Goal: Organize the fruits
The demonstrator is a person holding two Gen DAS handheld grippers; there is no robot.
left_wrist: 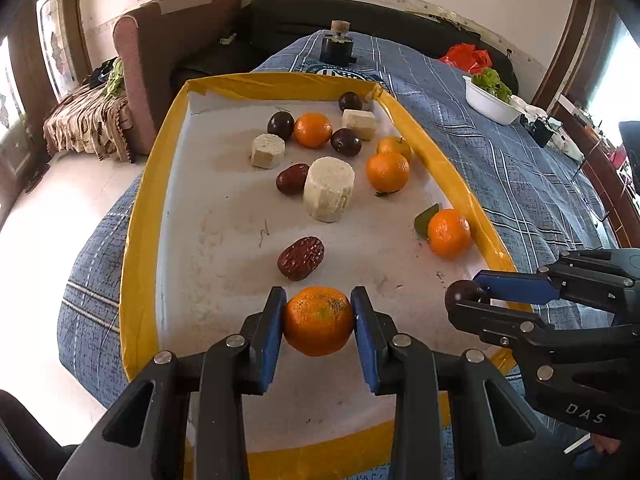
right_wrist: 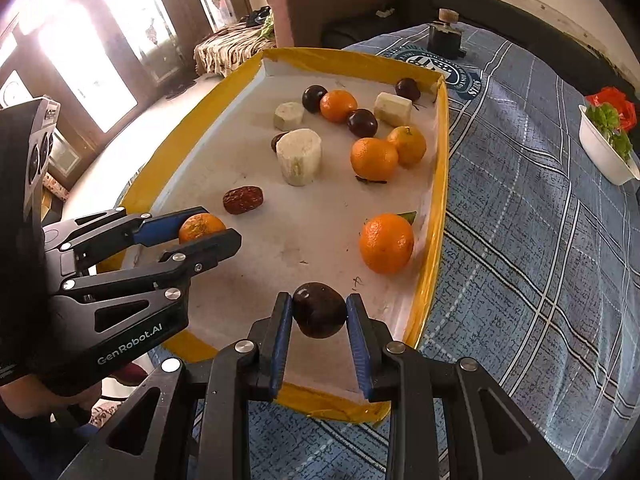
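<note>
The left gripper [left_wrist: 319, 322] holds a mandarin [left_wrist: 319, 320] squarely between its blue fingers [left_wrist: 272, 332], pads pressed on both sides of the fruit, above the near end of the yellow-rimmed tray [left_wrist: 140, 216]. The right gripper [right_wrist: 319, 314] pinches a dark plum [right_wrist: 319, 310] the same way, centred between its fingers [right_wrist: 280, 332], over the tray's near right corner. Both fingers pairs are narrowed only to the width of their fruit. In the tray, a wrinkled red date [left_wrist: 301, 258] lies just beyond the held mandarin, and a second mandarin [left_wrist: 449, 233] with a green leaf sits against the right wall. Farther off stand a pale cylinder chunk [left_wrist: 329, 189], another date [left_wrist: 292, 179] touching its left side, two mandarins [left_wrist: 387, 172] together on the right, and at the far end more plums [left_wrist: 346, 142], a mandarin [left_wrist: 313, 130] and two pale chunks [left_wrist: 267, 151]. The tray rests on a blue plaid cloth [left_wrist: 520, 168].
</note>
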